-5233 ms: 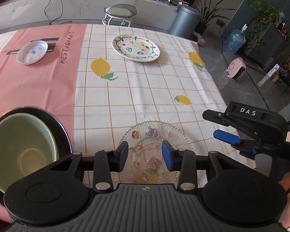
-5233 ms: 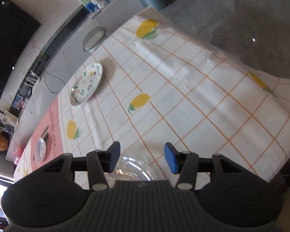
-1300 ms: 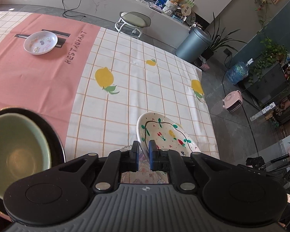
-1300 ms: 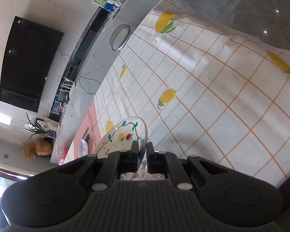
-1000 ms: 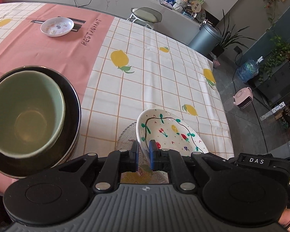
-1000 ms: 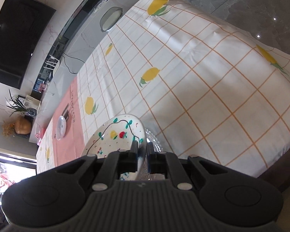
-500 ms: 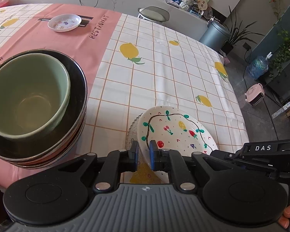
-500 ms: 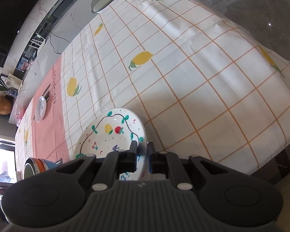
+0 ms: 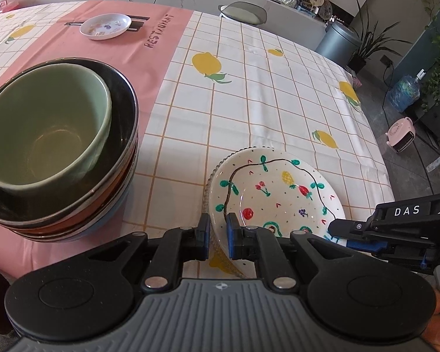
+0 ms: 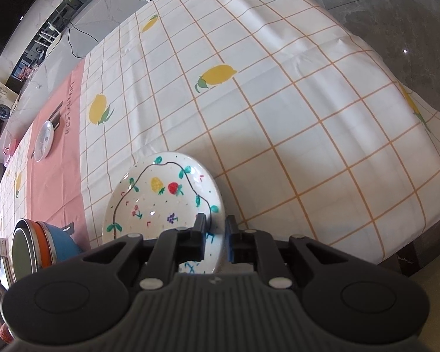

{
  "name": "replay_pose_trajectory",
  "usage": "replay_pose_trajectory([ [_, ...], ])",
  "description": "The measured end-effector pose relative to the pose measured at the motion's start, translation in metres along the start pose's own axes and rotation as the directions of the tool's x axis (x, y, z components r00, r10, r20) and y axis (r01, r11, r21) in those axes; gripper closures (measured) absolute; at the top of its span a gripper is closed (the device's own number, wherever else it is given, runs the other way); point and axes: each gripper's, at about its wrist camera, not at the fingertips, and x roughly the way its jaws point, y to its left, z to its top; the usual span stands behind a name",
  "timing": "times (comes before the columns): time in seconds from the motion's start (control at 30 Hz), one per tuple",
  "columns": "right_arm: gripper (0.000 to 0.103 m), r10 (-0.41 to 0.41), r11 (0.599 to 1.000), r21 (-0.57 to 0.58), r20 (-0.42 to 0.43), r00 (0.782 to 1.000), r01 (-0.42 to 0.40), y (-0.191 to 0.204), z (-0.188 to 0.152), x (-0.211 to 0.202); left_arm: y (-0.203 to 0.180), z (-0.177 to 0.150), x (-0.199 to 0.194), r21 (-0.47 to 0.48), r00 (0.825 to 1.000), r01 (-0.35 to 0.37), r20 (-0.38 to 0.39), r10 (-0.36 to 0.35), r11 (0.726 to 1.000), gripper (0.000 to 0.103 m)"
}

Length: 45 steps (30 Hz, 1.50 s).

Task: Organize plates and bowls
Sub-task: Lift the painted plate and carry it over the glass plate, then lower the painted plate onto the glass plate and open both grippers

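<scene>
- I have the left tongs (image 9: 218,236) squeezed on the near left edge of the painted plate (image 9: 275,193).
- I have the right tongs (image 10: 214,239) squeezed on the near right edge of the same plate (image 10: 161,199). So both tongs hold one plate.
- The painted plate is at the near side of the tabletop (image 9: 264,94), on the white squares with lemons.
- Under it I can see the bumpy rim of a glass plate (image 9: 209,176). The painted plate looks like it sits on the glass one, or just above it. I cannot tell if they touch all the way round.
- To the left is a stack of bowls (image 9: 73,205). A green bowl (image 9: 44,129) sits on top, inside a dark bowl.
- Far off on the pink strip is a small white dish (image 9: 105,25). It is well apart from the rest.
- I think the painted plate is hard and smooth. It would not bend, and it could slip if my squeeze is weak.
- I think it could chip or break if I drop it or bang it on the glass plate.
- The rim is the best place to hold. It is thin, so the pads fit over it.
- With a hold on each side, I think I can keep it flat and steady.
- The glass plate looks breakable too, so I would go slow and soft.
</scene>
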Motion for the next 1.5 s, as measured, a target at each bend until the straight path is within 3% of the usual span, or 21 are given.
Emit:
replay_pose_trajectory([
  [0.37, 0.09, -0.083, 0.992, -0.096, -0.009, 0.997, 0.082, 0.017, -0.002, 0.003, -0.002, -0.002, 0.001, 0.02, 1.0, -0.015, 0.012, 0.015, 1.0, 0.092],
  [0.43, 0.09, -0.094, 0.99, -0.111, -0.013, 0.995, 0.092, 0.019, -0.002, 0.004, -0.003, -0.001, 0.001, 0.03, 1.0, 0.01, 0.016, -0.01, 0.999, 0.1],
  [0.6, 0.09, -0.119, 0.984, -0.134, -0.028, 0.993, 0.114, 0.024, -0.003, 0.009, -0.007, -0.004, -0.003, 0.059, 0.999, 0.012, 0.031, -0.014, 0.998, 0.1],
  [0.73, 0.09, -0.119, 0.986, -0.12, -0.035, 0.992, 0.114, 0.022, -0.002, 0.01, -0.005, -0.004, -0.008, 0.066, 0.999, 0.02, 0.038, -0.023, 0.998, 0.095],
  [0.83, 0.087, -0.119, 0.988, -0.102, -0.024, 0.993, 0.116, 0.02, -0.002, 0.008, -0.002, -0.004, -0.012, 0.066, 0.999, 0.019, 0.033, -0.021, 0.998, 0.076],
  [1.0, 0.087, -0.111, 0.988, -0.107, -0.016, 0.994, 0.108, 0.019, -0.003, 0.005, 0.0, -0.009, -0.02, 0.085, 0.998, 0.057, 0.026, -0.06, 0.995, 0.076],
  [1.1, 0.095, -0.109, 0.988, -0.112, -0.024, 0.994, 0.106, 0.02, -0.004, 0.006, -0.001, -0.009, -0.023, 0.091, 0.997, 0.073, 0.024, -0.075, 0.993, 0.076],
  [1.4, 0.095, -0.09, 0.992, -0.091, -0.033, 0.995, 0.087, 0.018, -0.002, 0.008, -0.004, -0.005, -0.036, 0.109, 0.993, 0.114, 0.026, -0.117, 0.988, 0.076],
  [1.5, 0.09, -0.074, 0.996, -0.053, -0.013, 0.997, 0.073, 0.012, -0.002, 0.003, -0.003, 0.001, -0.043, 0.125, 0.99, 0.137, 0.02, -0.141, 0.983, 0.076],
])
